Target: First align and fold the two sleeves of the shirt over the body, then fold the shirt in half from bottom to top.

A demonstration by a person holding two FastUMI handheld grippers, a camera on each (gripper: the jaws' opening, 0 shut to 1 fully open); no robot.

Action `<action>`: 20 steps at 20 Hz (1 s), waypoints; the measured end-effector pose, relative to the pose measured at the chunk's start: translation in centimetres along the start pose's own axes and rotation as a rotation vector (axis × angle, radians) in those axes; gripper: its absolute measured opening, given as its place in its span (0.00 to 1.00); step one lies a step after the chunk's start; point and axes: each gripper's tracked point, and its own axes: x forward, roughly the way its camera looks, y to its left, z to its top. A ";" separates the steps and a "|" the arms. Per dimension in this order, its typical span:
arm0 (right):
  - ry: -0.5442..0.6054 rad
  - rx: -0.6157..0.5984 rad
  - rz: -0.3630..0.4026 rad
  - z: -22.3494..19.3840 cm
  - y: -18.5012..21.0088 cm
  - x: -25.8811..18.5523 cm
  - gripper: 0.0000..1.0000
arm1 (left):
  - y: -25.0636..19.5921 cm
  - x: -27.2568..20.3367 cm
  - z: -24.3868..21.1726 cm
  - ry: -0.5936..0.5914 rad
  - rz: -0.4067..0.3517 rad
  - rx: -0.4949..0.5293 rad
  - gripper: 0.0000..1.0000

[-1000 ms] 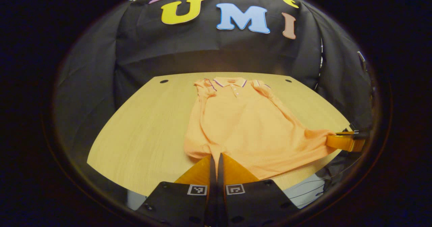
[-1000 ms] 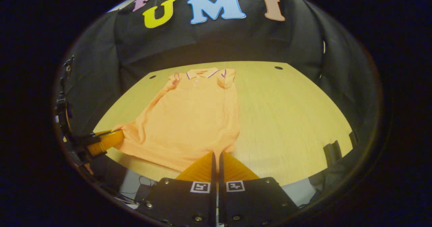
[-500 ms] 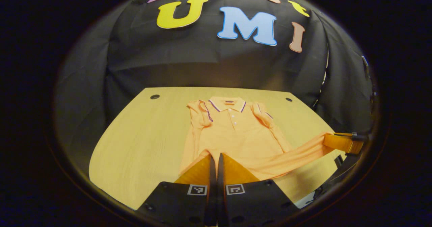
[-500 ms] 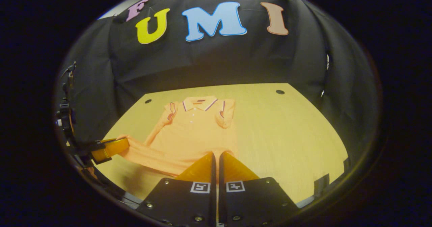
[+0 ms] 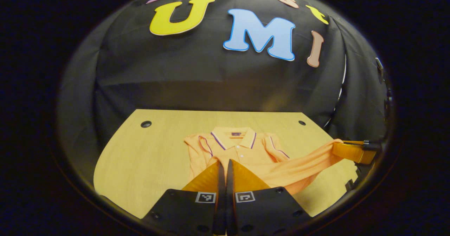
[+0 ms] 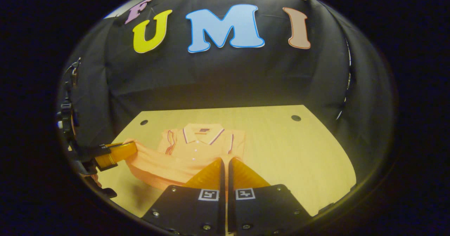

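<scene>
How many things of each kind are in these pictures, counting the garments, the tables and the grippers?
Shirts: 1, the orange shirt, its hem pinched and lifted.
Tables: 1, the wooden table.
Grippers: 2, the left gripper and the right gripper.
Total: 4.

1. Bare table [image 5: 140,158] at my left gripper view's lower left: room to pass.
2. Raised shirt [image 5: 299,167] hem spans lower right, blocking.
3. Right gripper view: lower-right table [image 6: 299,158] open.
</scene>
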 end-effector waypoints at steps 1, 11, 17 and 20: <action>-0.008 -0.006 -0.005 0.9 0.1 0.8 0.03 | 0.2 0.9 1.0 -0.011 -0.004 0.002 0.06; -0.051 -0.052 -0.065 7.2 0.4 10.4 0.03 | 4.9 10.5 7.3 -0.079 0.006 -0.032 0.06; -0.061 -0.051 -0.087 8.3 0.7 16.1 0.03 | 6.1 15.4 8.5 -0.124 0.006 0.052 0.06; -0.043 -0.054 -0.107 7.6 0.5 18.7 0.03 | 6.7 17.6 7.9 -0.122 0.008 0.069 0.06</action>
